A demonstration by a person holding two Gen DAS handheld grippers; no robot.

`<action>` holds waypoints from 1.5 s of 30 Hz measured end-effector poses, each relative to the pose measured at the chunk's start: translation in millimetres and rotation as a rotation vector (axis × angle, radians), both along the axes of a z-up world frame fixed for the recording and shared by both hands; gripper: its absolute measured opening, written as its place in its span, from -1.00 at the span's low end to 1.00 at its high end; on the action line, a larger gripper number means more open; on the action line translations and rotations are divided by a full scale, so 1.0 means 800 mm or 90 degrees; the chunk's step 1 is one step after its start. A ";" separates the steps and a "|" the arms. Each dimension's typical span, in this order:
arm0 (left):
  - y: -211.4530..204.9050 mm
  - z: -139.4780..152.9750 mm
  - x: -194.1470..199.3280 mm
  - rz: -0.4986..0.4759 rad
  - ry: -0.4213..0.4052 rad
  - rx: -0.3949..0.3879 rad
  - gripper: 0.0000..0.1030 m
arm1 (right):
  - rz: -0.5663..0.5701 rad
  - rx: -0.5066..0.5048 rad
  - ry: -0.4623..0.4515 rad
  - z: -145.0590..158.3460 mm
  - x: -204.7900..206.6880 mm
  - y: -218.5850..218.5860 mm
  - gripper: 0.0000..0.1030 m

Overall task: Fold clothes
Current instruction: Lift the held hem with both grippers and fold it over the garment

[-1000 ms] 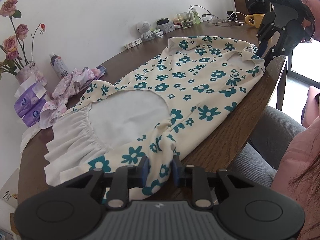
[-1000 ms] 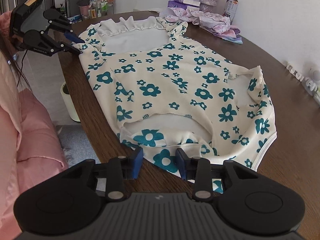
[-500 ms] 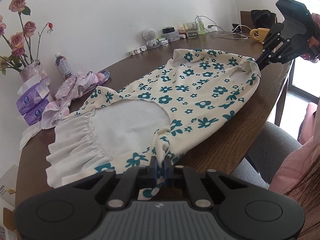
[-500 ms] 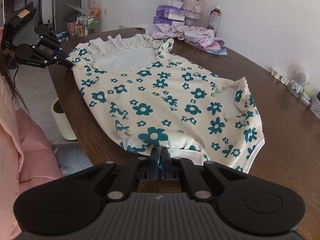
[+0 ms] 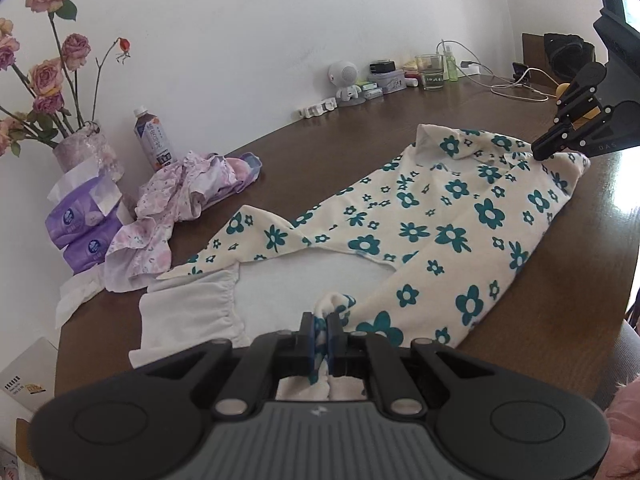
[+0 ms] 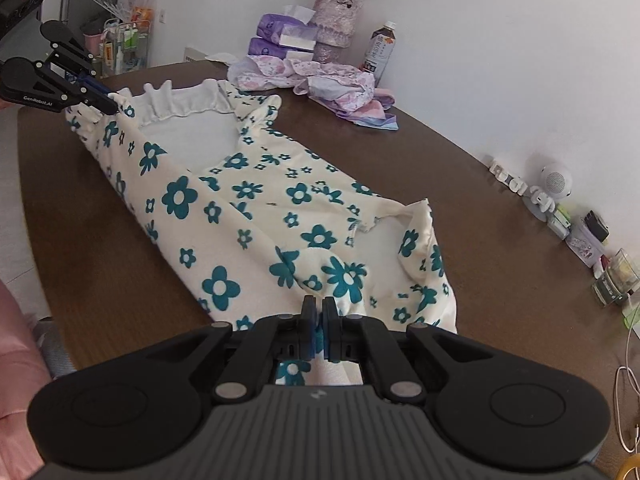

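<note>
A cream garment with teal flowers (image 5: 452, 236) (image 6: 256, 216) lies lengthwise on the dark wooden table (image 5: 352, 152). Its near long edge is lifted and carried over toward the wall. My left gripper (image 5: 319, 326) is shut on that edge at the end with the white ruffled trim (image 5: 188, 312). My right gripper (image 6: 319, 312) is shut on the same edge at the other end. Each gripper shows in the other's view, the right gripper (image 5: 538, 154) at far right and the left gripper (image 6: 110, 106) at far left, both pinching cloth.
A crumpled pink-purple garment (image 5: 188, 196) (image 6: 340, 84), tissue packs (image 5: 80, 224), a vase of roses (image 5: 84, 152) and a bottle (image 5: 154, 142) stand by the wall. Small gadgets, a glass (image 5: 430, 72) and cables line the far edge. A pink sleeve (image 6: 16, 364) is beside the table.
Both grippers went from open to shut on the garment's near edge, then lifted it and carried it toward the wall, so the garment now looks narrower.
</note>
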State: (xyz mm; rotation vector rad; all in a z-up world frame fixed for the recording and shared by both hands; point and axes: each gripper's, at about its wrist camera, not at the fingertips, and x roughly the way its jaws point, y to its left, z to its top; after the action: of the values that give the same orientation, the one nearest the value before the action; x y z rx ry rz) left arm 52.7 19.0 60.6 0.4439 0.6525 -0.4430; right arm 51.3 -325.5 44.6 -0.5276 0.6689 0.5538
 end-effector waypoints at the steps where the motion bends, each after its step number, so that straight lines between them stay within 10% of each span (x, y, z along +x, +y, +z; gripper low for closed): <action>1: 0.000 -0.005 0.008 0.002 0.007 -0.002 -0.91 | -0.008 0.001 0.006 -0.005 0.011 0.001 -0.96; 15: 0.017 -0.028 0.021 0.042 0.038 -0.098 -0.17 | -0.103 0.045 0.037 -0.057 0.043 -0.012 -0.93; 24: 0.006 -0.016 -0.023 0.010 0.006 -0.193 -0.36 | -0.136 0.189 -0.044 -0.019 -0.006 -0.003 -0.85; 34: 0.059 -0.049 -0.057 0.098 0.015 -0.207 -0.53 | -0.105 0.234 0.024 -0.068 -0.011 0.065 -0.83; 45: 0.133 -0.030 -0.075 0.219 -0.024 -0.141 -0.12 | -0.135 0.239 0.019 -0.071 -0.012 0.060 -0.81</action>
State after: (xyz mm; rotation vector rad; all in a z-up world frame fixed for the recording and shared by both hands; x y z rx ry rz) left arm -7.6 125.8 36.3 0.1243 0.6204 -0.1760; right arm 41.9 -277.5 -12.2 -0.0957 0.6222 0.4736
